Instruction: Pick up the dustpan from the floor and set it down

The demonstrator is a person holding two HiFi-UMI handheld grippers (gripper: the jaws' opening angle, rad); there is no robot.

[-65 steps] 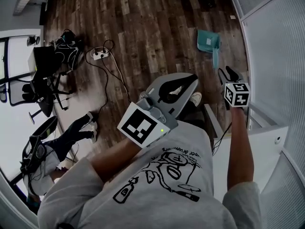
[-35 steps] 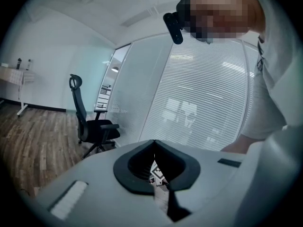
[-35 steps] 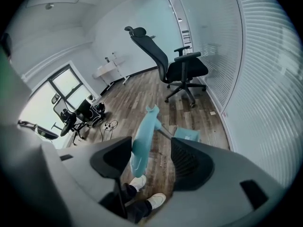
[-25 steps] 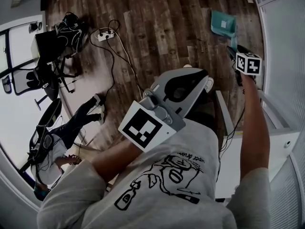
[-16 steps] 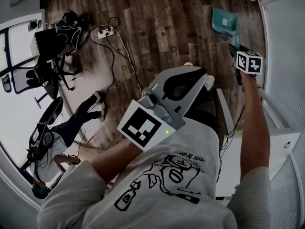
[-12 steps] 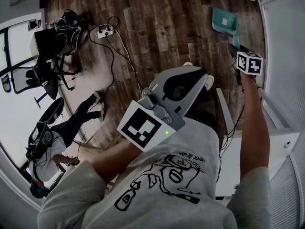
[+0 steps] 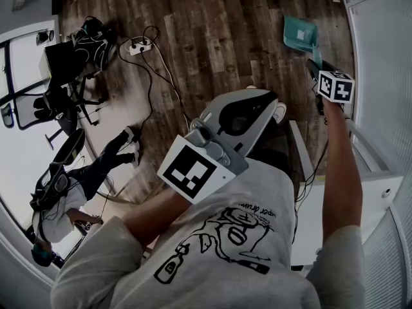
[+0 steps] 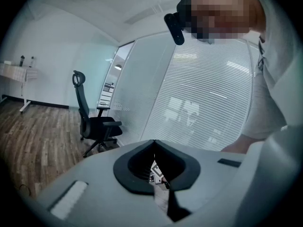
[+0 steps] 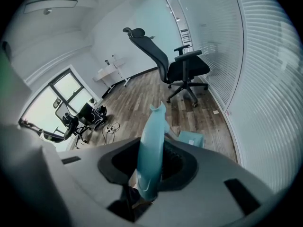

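Dustpan, smooth teal handle pinched by just-closed right tool, left tool pressed together

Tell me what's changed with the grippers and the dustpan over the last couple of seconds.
The right gripper reached forward to the teal dustpan, and its jaws have just closed on the handle, which now stands between them. The dustpan still seems to rest on the wooden floor, not yet lifted. The left gripper stayed shut and empty in front of the person's body.
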